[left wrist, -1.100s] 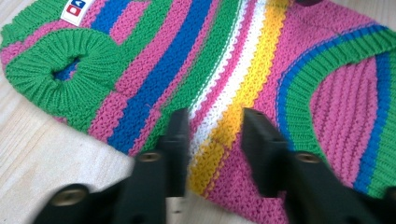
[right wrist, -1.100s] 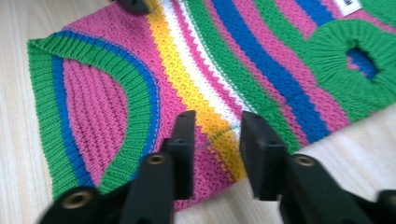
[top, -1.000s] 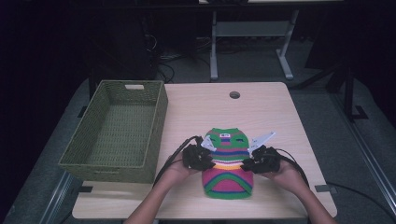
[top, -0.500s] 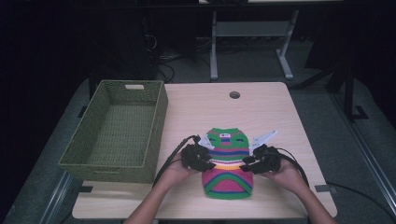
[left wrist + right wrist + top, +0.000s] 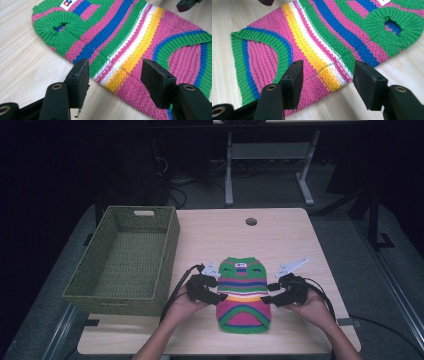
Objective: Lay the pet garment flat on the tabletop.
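Setting: dark room, grey floor, a metal frame stand at the back. Pale wood-grain bench (image 5: 215,237) with a round cable hole (image 5: 251,221) near its far edge.

Item 1: green woven basket (image 5: 150,227), rectangular, with a cut-out handle in its far end wall; it stands on the left part of the bench, interior bare.

Item 2: small striped knit sweater (image 5: 243,295), lying flat on the bench near the front edge, right of the basket and apart from it. Bands of green, pink, blue, white and yellow; ribbed green armholes on both sides; a white label at the collar end, which points away from the person.

Item 3: left hand-held gripper (image 5: 113,75), held at the sweater's left edge. Jaws apart, straddling the edge at the yellow and white stripes; nothing clamped between them.

Item 4: right hand-held gripper (image 5: 328,75), held at the sweater's right edge, opposite the left. Jaws apart, framing the edge at the same yellow band; nothing clamped.

Forearms enter from the bench's front edge.
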`<move>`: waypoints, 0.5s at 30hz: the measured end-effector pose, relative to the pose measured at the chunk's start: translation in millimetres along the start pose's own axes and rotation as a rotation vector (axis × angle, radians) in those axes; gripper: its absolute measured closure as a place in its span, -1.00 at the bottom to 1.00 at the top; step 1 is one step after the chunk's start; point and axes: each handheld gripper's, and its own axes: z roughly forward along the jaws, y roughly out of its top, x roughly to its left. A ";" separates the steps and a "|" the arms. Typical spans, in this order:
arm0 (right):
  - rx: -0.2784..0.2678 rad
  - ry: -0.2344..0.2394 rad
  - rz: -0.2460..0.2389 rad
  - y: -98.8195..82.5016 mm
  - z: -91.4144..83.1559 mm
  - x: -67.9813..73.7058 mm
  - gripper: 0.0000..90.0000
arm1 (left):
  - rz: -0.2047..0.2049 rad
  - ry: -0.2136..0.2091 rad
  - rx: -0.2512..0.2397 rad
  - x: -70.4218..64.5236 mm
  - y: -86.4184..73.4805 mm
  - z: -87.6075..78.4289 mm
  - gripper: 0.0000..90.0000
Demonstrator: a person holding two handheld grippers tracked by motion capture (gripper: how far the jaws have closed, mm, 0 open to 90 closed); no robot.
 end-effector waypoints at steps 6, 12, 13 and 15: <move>-0.003 0.005 0.024 -10.7 -4.1 -4.0 -0.16 | -0.002 0.017 -0.012 -2.6 -4.2 -7.7 -0.24; -0.033 -0.009 0.043 -17.5 -14.1 -4.5 -0.19 | -0.013 0.018 -0.029 -5.4 -11.1 -15.5 -0.30; -0.037 -0.008 0.045 -19.4 -15.2 -5.1 -0.20 | -0.012 0.020 -0.031 -5.7 -12.2 -16.7 -0.32; -0.045 -0.015 0.053 -23.5 -17.7 -5.4 -0.21 | -0.010 0.026 -0.032 -6.3 -14.7 -18.8 -0.34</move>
